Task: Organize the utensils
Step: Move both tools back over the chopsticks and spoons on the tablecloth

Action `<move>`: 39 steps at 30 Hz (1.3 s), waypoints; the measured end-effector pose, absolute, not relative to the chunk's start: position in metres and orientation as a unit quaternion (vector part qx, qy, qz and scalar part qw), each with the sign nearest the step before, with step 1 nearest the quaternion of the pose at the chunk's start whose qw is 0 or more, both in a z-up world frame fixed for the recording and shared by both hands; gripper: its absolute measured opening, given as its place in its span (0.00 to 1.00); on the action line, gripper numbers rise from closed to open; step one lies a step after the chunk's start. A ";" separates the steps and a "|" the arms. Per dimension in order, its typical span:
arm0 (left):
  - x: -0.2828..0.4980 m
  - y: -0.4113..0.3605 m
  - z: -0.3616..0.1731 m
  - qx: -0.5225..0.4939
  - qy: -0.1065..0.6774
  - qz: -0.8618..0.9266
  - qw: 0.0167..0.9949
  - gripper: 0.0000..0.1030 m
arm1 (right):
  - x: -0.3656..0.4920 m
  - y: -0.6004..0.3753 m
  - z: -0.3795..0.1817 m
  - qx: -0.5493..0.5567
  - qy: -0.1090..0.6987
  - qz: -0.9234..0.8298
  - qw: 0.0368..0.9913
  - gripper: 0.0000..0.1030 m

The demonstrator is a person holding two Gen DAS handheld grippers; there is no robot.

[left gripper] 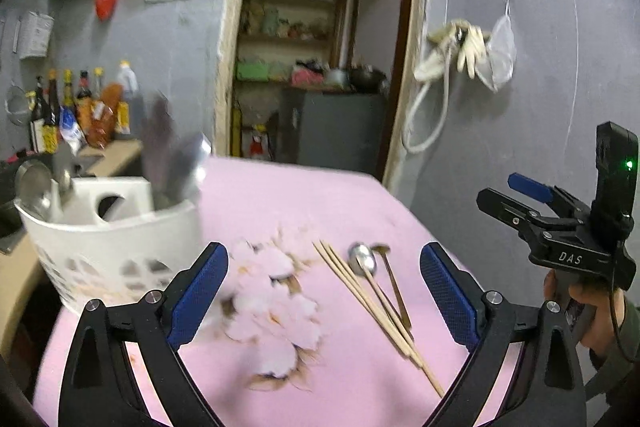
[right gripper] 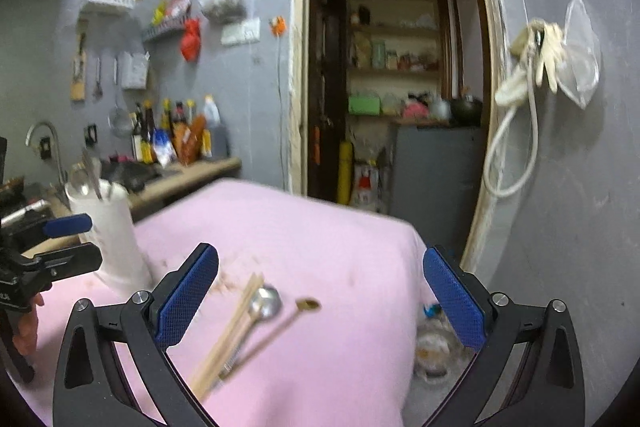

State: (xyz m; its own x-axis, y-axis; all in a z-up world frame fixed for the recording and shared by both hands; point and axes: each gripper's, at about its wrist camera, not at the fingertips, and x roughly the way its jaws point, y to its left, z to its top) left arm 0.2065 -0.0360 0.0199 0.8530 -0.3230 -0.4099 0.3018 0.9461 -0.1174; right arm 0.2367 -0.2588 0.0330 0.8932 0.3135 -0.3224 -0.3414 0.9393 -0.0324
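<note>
- The white utensil holder stands at the left part of the pink table and already has some utensils in it: a metal ladle or spoon and a few dark handles (they are blurred, so I cannot say what each one is).
- On the cloth there are still some pieces outside the holder: the wooden chopsticks, a steel spoon and a small brass-coloured spoon. They lie together in one loose bundle, touching or crossing each other, well apart from the holder.
- So my judgement is that the task is partly done; these pieces still need to go into the holder.
- The left gripper hangs above the table with its blue pads spread wide and nothing between them. It looks down over the flower print, between the holder and the bundle.
- The right gripper is also wide apart and empty. It hovers above the bundle, with the chopsticks and the steel spoon just under its left finger.
- In the left view the right gripper is seen from the side, raised over the right edge of the table, and the hand holds its handle (only part of this hand is visible)
</note>
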 end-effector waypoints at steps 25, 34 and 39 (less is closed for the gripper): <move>0.329 -0.065 -0.048 -0.085 0.453 -0.179 0.869 0.27 | 0.314 -0.245 -0.038 -0.066 0.373 0.227 0.897 0.47; 0.357 -0.058 -0.057 -0.111 0.461 -0.177 0.862 0.19 | 0.337 -0.230 -0.043 -0.093 0.393 0.229 0.886 0.43; 0.369 -0.062 -0.057 -0.120 0.464 -0.181 0.859 0.19 | 0.343 -0.230 -0.043 -0.087 0.396 0.233 0.884 0.43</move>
